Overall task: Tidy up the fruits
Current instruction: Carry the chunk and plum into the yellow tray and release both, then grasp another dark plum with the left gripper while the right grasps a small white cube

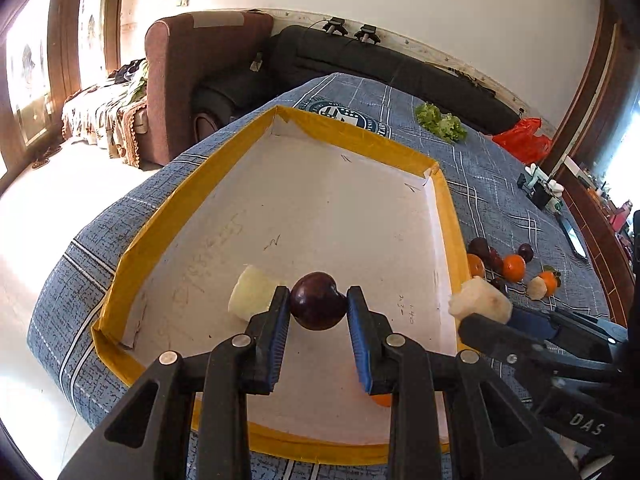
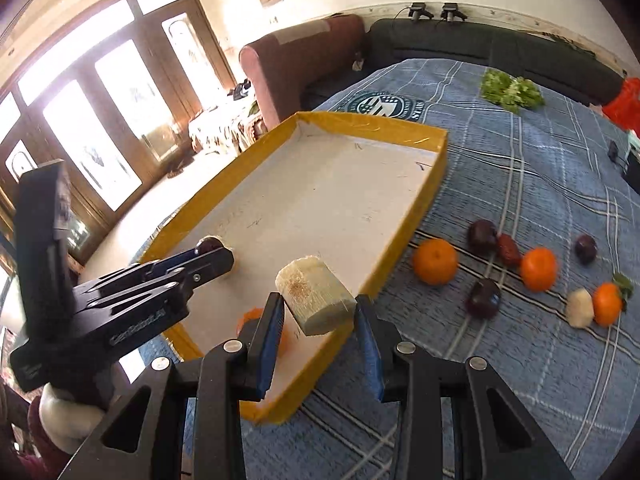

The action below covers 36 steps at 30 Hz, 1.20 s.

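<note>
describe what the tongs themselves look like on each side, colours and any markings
Both the left tongs and right tongs are black angular plastic linkages with silver round rivets and ribbed blue pads inside each finger. White lettering marks their sides. No cables or sleeves show.

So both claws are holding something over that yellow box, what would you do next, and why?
Probably lower the left gripper a little and open it: its dark plum already sits over the tray floor beside a pale sugarcane piece, while the right gripper carries another piece.
</note>
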{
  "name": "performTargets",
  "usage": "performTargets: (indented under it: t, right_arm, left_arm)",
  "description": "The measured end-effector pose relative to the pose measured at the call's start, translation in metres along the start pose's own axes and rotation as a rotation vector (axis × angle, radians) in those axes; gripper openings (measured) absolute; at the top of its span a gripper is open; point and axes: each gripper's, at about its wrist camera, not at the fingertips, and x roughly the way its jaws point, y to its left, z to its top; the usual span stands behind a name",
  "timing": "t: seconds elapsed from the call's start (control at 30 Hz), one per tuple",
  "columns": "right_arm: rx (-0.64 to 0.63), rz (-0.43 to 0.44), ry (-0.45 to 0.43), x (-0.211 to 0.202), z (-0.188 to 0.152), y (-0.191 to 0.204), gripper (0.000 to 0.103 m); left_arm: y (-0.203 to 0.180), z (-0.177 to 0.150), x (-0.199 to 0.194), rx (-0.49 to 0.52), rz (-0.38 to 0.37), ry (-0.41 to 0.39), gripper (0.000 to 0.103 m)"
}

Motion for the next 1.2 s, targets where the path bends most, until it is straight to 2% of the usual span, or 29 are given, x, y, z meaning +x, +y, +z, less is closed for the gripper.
performTargets:
  t: [0.13, 0.2, 0.33, 0.53, 0.73, 0.87, 0.97, 1.07, 1.2]
  right_arm:
    - [-0.022, -0.017, 0.005, 0.011, 0.008, 0.005, 0.040]
    - [-0.033, -0.028, 0.005, 0.017, 0.013, 0.008, 0.040]
    - [-0.022, -0.023, 0.001, 0.019, 0.016, 0.007, 0.040]
    - [0.036, -0.027, -0.068, -0.009, 0.017, -0.007, 0.042]
    - [0.122, -0.089, -0.142, -0.059, 0.000, -0.052, 0.050]
    - [0.229, -0.190, -0.183, -0.099, -0.026, -0.105, 0.052]
    - [0.307, -0.252, -0.196, -0.123, -0.044, -0.141, 0.053]
    - [0.375, -0.272, -0.190, -0.134, -0.059, -0.171, 0.053]
    - [0.398, -0.261, -0.167, -0.126, -0.064, -0.185, 0.053]
  left_arm:
    - [0.001, 0.001, -0.001, -0.015, -0.023, 0.000, 0.033]
    - [0.004, 0.003, -0.004, -0.030, -0.019, -0.008, 0.054]
    - [0.017, 0.007, -0.012, -0.078, -0.023, -0.030, 0.059]
    - [0.024, 0.010, -0.025, -0.126, -0.021, -0.053, 0.068]
    - [0.005, 0.009, -0.039, -0.096, -0.051, -0.068, 0.072]
    - [-0.012, 0.007, -0.047, -0.054, -0.074, -0.083, 0.077]
    - [-0.032, 0.004, -0.045, -0.016, -0.105, -0.068, 0.078]
    - [-0.058, -0.002, -0.036, 0.031, -0.138, -0.033, 0.078]
    - [-0.093, -0.010, -0.021, 0.098, -0.190, 0.023, 0.078]
